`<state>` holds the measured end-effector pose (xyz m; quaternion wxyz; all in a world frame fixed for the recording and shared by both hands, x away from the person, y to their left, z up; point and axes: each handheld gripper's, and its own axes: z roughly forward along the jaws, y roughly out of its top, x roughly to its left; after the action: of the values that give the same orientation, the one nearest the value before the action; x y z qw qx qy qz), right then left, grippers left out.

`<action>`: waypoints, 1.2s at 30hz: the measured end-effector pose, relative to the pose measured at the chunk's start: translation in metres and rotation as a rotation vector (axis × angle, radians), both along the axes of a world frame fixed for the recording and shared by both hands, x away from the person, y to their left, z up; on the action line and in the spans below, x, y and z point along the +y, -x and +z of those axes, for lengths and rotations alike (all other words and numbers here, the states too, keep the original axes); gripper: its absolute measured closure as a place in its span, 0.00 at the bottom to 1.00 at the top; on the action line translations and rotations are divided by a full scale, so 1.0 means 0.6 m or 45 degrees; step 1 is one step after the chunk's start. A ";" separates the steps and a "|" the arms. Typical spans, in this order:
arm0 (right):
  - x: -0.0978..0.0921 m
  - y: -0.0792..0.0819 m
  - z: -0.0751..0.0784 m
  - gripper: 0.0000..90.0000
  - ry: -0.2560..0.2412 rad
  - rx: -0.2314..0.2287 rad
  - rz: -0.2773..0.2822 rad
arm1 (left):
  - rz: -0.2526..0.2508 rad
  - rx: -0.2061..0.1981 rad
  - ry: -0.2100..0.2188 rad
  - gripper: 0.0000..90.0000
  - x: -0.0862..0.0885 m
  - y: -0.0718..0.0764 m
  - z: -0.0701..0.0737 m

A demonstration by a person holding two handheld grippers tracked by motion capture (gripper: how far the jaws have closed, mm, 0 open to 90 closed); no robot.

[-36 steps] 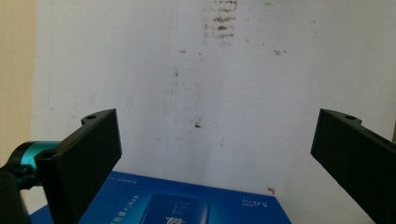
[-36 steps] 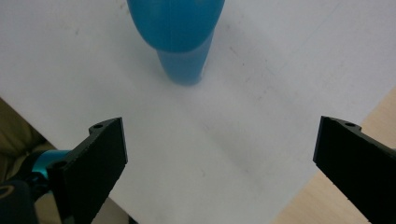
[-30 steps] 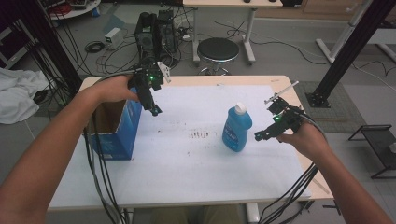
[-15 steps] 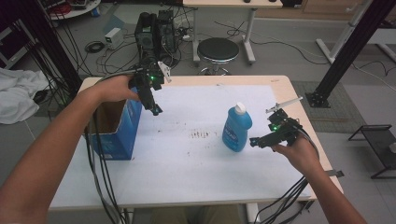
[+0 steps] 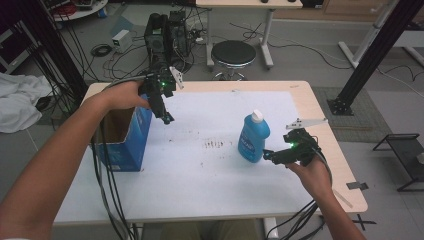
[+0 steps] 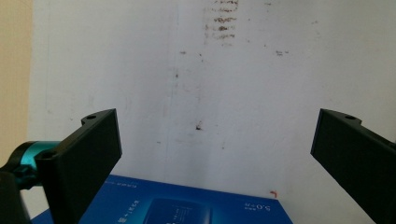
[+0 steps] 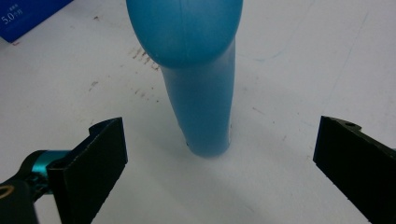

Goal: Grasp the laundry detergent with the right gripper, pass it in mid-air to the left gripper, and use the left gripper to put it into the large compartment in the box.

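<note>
Presently the blue bottle (image 5: 253, 137) stands upright on the white table (image 5: 200, 170), just ahead of the right gripper (image 5: 268, 155), fingers spread wide and not touching it. The left gripper (image 5: 166, 118), fingers likewise wide, hangs empty beside the blue box (image 5: 125, 150).

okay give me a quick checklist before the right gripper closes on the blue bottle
1. Right gripper open wide enough: ok, jaws spread well apart.
2. Blue bottle upright on the table: ok.
3. Bottle centred between the jaws: ok in the right gripper view, slightly left of middle.
4. Jaws already around the bottle: not ok, it stands just ahead of them.
5. White cap on: ok.
6. Left gripper out of the way: ok, open over the blue box.
</note>
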<state>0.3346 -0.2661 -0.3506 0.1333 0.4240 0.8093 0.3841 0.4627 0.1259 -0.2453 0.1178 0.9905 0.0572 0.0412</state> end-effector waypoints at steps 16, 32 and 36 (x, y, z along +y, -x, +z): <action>0.025 0.002 -0.023 0.02 -0.046 -0.118 -0.014 | 0.010 0.000 0.000 0.02 0.006 0.000 0.000; 0.044 -0.018 -0.059 0.02 -0.117 -0.189 -0.016 | 0.014 -0.004 -0.007 0.02 0.005 -0.004 -0.004; 0.048 -0.023 -0.067 0.02 -0.136 -0.212 -0.025 | 0.019 -0.003 -0.006 0.02 0.006 -0.005 -0.006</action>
<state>0.3484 -0.2373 -0.3910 0.1812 0.4049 0.7696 0.4593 0.4658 0.1293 -0.2487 0.1153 0.9903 0.0643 0.0433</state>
